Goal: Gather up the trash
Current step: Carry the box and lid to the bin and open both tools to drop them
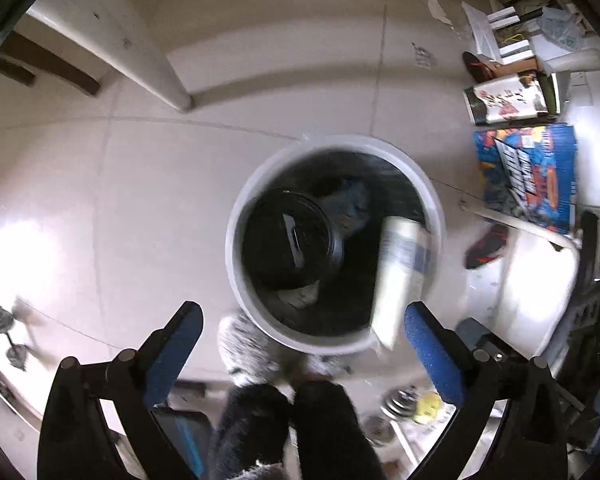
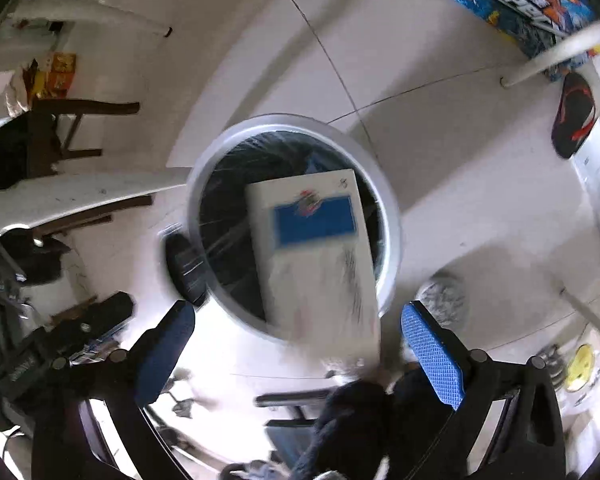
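Two views look down on one round white bin [image 1: 236, 240] on the tiled floor [image 1: 120, 184]: in the left wrist view the left claw [image 1: 300, 320] gapes with nothing between its pads, and a blurred white box [image 1: 396, 276] leans at the bin's rim beside a black tub [image 1: 292, 240] inside. In the right wrist view the right claw [image 2: 298, 318] stands equally wide apart and clear of the box [image 2: 320, 256], which lies over the bin's [image 2: 392, 236] mouth.

White box [image 1: 400, 276] at round bin [image 1: 236, 256] rim, beyond wide-open left gripper [image 1: 300, 330].
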The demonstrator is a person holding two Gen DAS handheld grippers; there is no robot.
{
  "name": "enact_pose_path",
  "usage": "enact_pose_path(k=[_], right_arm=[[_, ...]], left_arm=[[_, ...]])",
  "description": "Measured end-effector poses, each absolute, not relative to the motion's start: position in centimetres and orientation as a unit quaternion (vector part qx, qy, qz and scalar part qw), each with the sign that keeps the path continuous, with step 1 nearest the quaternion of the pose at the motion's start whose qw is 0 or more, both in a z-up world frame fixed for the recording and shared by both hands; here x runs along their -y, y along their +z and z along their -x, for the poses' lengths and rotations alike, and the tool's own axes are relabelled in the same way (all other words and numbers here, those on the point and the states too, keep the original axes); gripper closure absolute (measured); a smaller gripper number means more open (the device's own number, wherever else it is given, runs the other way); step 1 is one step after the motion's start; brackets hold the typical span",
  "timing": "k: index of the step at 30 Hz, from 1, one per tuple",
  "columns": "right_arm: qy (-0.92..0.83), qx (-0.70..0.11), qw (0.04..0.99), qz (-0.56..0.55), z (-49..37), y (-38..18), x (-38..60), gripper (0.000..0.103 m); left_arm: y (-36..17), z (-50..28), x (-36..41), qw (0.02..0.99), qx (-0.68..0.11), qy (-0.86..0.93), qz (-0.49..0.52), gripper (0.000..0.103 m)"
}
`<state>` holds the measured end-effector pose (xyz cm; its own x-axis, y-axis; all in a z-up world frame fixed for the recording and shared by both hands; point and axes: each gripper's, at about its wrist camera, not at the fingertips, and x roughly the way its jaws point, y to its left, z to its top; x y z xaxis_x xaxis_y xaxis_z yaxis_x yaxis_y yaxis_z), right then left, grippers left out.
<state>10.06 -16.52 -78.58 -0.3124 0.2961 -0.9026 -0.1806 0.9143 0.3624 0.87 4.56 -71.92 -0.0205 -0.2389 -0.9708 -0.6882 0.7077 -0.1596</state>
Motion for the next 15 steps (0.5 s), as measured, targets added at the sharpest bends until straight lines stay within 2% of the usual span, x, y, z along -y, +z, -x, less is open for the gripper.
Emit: enact_pose_path(k=[6,15], right_arm=[[0.19,-0.765,0.613,0.052,-9.7,-77.3,15.7,0.0],[0.18,-0.734,0.638,0.15,-8.7,-73.3,15.4,0.0]], left_arm=[[-70.5,0.0,-4.7,0.633,-0.691,0.23,0.265,0.0],[-67.4,1.5,-3.7,0.626,-0.705,0.237,0.232,0.0]])
